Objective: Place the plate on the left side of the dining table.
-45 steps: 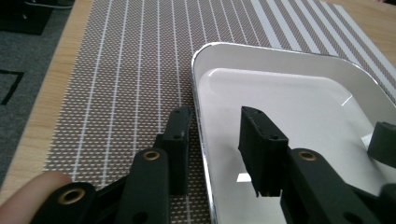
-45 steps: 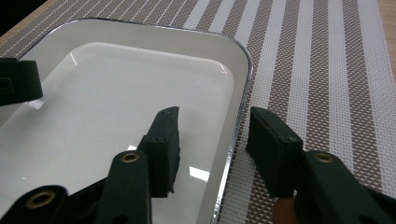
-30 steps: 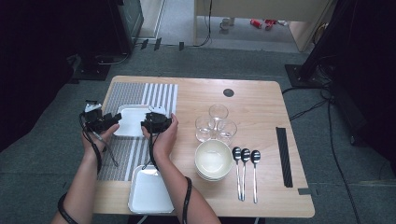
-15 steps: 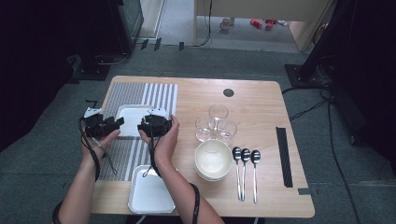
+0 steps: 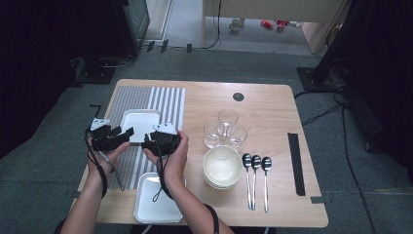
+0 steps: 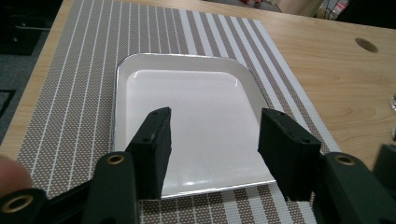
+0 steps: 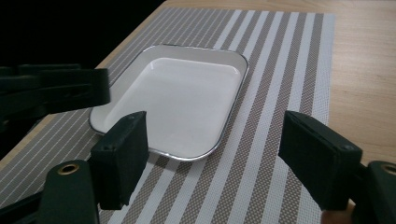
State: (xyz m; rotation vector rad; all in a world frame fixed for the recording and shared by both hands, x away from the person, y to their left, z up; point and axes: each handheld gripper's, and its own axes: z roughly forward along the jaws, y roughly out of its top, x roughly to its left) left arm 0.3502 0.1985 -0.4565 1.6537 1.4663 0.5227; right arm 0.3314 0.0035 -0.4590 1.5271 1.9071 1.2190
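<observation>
The tray [image 6: 196,121] on the mat [image 6: 79,84] looks like white enamel, smooth and glossy, with a thin bright metal rim. The mat is a coarse woven weave, matt, in brown-grey and white stripes. The table [image 5: 263,107] is pale wood with a smooth, low-sheen finish. The left gripper [image 6: 215,140] and right gripper [image 7: 215,149] are matt black plastic with small brass-coloured rivets.

Left hand-held gripper [image 5: 127,132] jaws apart; right hand-held gripper [image 5: 146,145] likewise.
</observation>
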